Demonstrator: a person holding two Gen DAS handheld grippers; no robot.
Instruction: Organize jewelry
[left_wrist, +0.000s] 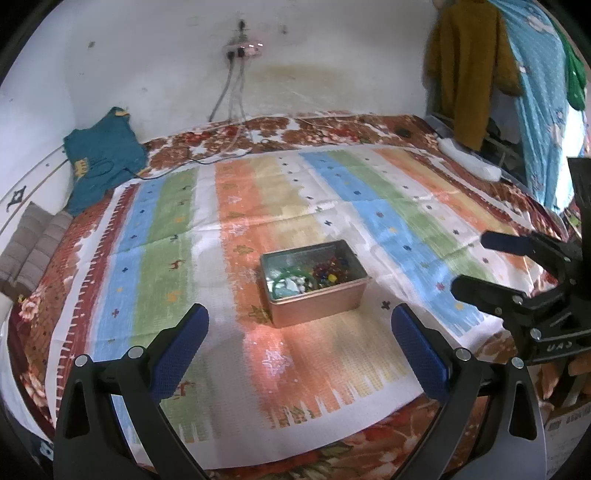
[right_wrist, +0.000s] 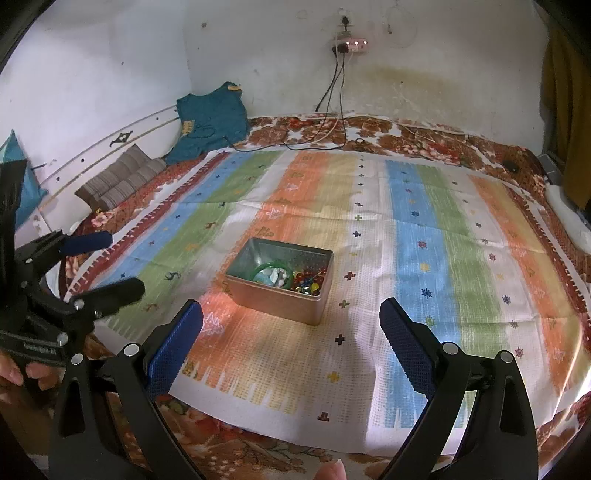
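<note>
Nearest the cameras, short of the metal box (left_wrist: 314, 282), both hand-held grippers hang above the striped cloth with nothing between their fingers. The left hand-held gripper (left_wrist: 300, 345) has its blue pads spread wide, one to each side of the box as its own camera sees it, and neither touches the box. The right hand-held gripper (right_wrist: 291, 341) is spread the same way, its pads apart and clear of the box; in the left view it shows again at the right edge, jaws apart, to the right of the box and well apart from it. In the right view, fingers (right_wrist: 14, 373) of a hand grip the left tool's handle at the lower left.

The box stands upright and lidless on the striped cloth (left_wrist: 332, 192), on an orange band. Inside it lies the jewelry (right_wrist: 286, 278): a green bangle (right_wrist: 271, 267) around some pale blue and white pieces on one side, and a heap of small red, yellow and blue beads beside it. The rest of the box floor is bare metal.

Beyond the box the cloth runs back over a floral bedsheet (right_wrist: 424, 142). Further back and to the left of the box lie a teal garment (left_wrist: 101, 157) and a grey striped cushion (right_wrist: 122, 177). Behind all of it, cables hang down the white wall from a socket strip (right_wrist: 351, 44).
</note>
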